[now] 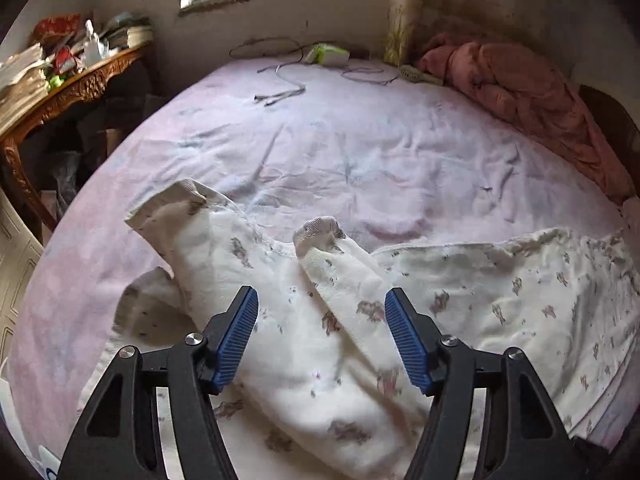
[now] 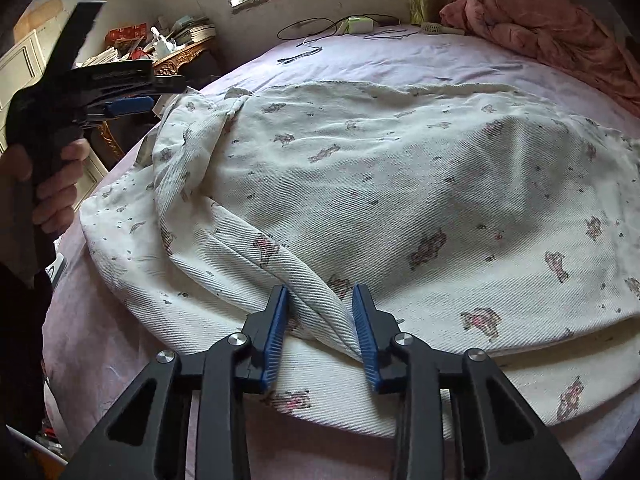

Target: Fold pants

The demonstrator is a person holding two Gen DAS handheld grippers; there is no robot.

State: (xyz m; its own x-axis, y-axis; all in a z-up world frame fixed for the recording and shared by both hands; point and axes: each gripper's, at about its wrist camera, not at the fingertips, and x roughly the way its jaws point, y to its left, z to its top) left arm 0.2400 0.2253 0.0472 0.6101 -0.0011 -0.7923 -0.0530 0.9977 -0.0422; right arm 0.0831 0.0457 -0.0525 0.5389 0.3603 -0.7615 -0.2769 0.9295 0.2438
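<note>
Lying rumpled on the pink bedsheet, the soft, light printed pants should drape and slide, best pinched at a ridge like the fold between the narrowed right gripper, while the left gripper hangs spread, empty.

black tongs, ribbed blue pads, silver screws.

Pants: ribbed matt cloth. Bedsheet: soft creased cloth. Side table: showing glossy carved wood. Gripper pads: ridged blue plastic.
</note>
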